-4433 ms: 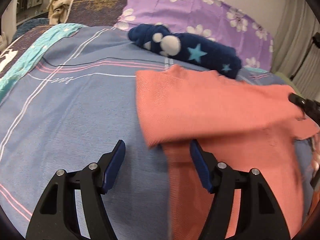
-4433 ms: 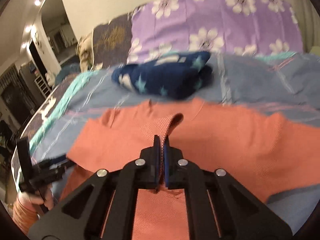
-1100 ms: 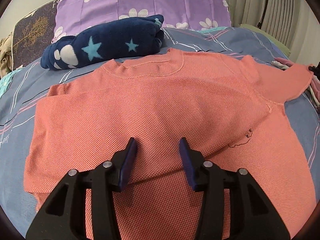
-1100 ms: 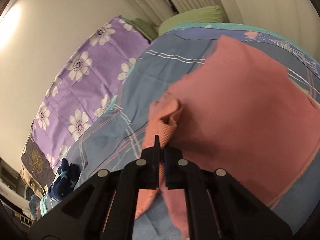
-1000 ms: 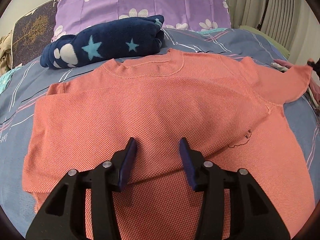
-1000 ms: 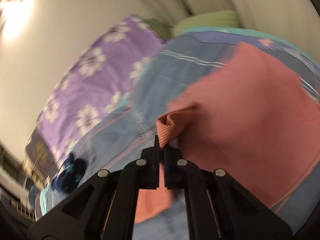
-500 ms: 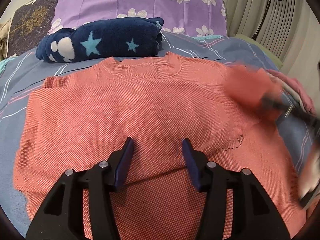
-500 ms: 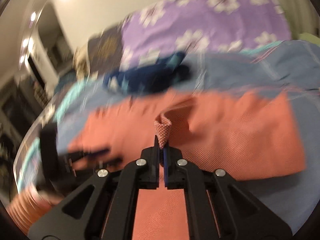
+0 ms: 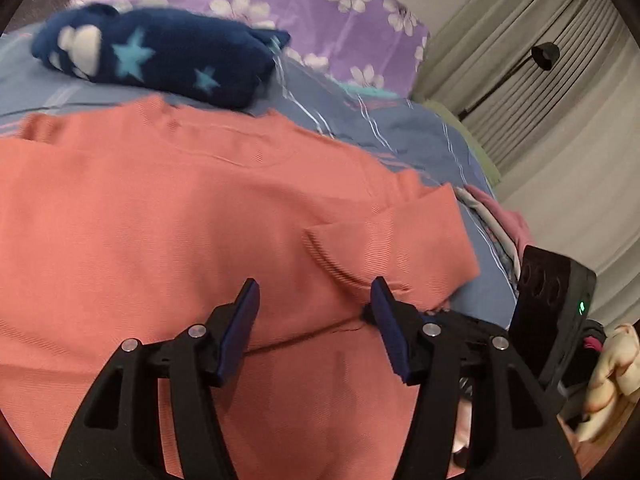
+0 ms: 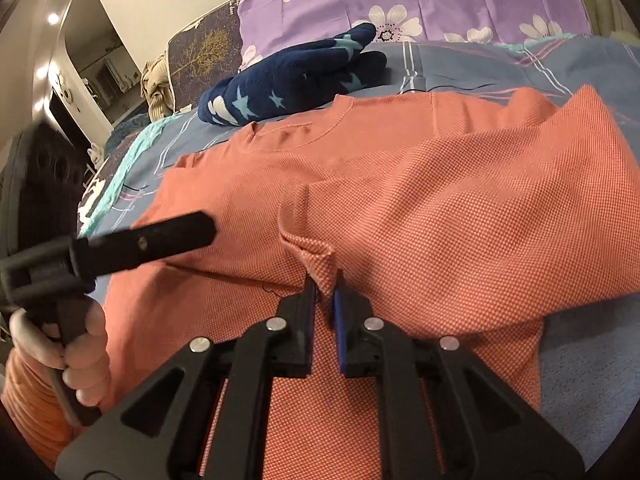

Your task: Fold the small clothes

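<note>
A salmon short-sleeved shirt (image 9: 160, 220) lies flat on the bed, neck towards the pillows. Its right sleeve (image 9: 392, 240) is folded inwards over the chest. My left gripper (image 9: 315, 284) hovers low over the shirt's middle, its jaws opening and nothing between them. In the right wrist view the same shirt (image 10: 440, 200) fills the frame. My right gripper (image 10: 324, 280) is down on it, jaws opening a narrow gap, with the sleeve's tip (image 10: 320, 266) still standing between them. The left gripper (image 10: 202, 228) shows at the left, held by a hand (image 10: 84, 360).
A rolled navy blanket with stars (image 9: 160, 60) lies just beyond the shirt's collar, against a purple flowered pillow (image 9: 320, 12). Blue striped bedsheet (image 9: 400, 128) surrounds the shirt. Other pink and striped clothes (image 9: 508, 220) lie at the bed's right edge, with curtains (image 9: 560, 120) behind.
The right gripper swung the right sleeve from out at the side in over the shirt and lowered it, and its jaws have parted slightly. The left gripper turned rightwards and widened.
</note>
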{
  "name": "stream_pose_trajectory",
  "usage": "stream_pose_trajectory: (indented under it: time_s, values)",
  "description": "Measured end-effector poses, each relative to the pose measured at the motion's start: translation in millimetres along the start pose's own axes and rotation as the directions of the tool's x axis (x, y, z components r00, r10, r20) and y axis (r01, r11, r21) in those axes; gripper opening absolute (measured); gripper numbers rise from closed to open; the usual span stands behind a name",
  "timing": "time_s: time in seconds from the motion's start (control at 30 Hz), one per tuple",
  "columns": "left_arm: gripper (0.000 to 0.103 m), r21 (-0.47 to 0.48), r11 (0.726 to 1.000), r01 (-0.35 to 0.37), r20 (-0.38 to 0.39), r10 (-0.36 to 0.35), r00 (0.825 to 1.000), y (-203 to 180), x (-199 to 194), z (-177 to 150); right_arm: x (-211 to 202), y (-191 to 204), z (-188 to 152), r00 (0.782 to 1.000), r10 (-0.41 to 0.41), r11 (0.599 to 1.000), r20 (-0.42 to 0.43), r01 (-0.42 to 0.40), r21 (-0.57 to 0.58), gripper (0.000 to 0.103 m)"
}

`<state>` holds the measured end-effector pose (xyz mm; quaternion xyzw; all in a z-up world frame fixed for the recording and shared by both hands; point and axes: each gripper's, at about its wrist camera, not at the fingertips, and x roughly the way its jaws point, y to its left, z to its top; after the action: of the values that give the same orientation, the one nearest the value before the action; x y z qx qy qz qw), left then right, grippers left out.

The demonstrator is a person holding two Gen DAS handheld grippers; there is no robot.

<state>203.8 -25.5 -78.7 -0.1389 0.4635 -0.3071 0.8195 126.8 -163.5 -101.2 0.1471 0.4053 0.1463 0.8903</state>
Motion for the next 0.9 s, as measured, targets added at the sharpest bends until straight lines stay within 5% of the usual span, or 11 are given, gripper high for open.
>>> stream_pose_trajectory:
  time_s: [0.23, 0.33, 0.37, 0.9]
  values:
    - [0.055, -0.089, 0.995, 0.039, -0.083, -0.047, 0.995, -17, 46, 19, 2, 1, 2, 1.000, -0.005, 1.000, 0.003, 0.005, -0.003, 0.010]
    - [0.010, -0.057, 0.998, -0.016, -0.110, 0.009, 0.994, -26, 60, 21, 1, 2, 2, 1.000, -0.009, 1.000, 0.008, 0.009, -0.008, 0.010]
    - [0.004, -0.041, 0.999, -0.027, -0.112, 0.023, 0.993, -28, 62, 21, 1, 2, 2, 1.000, -0.010, 1.000, 0.011, 0.011, -0.009, 0.010]
    - [0.003, 0.181, 0.980, -0.086, 0.111, 0.066, 0.992, -71, -34, 63, -47, 15, 8, 0.989, -0.022, 0.997, 0.148, 0.033, -0.069, 0.021]
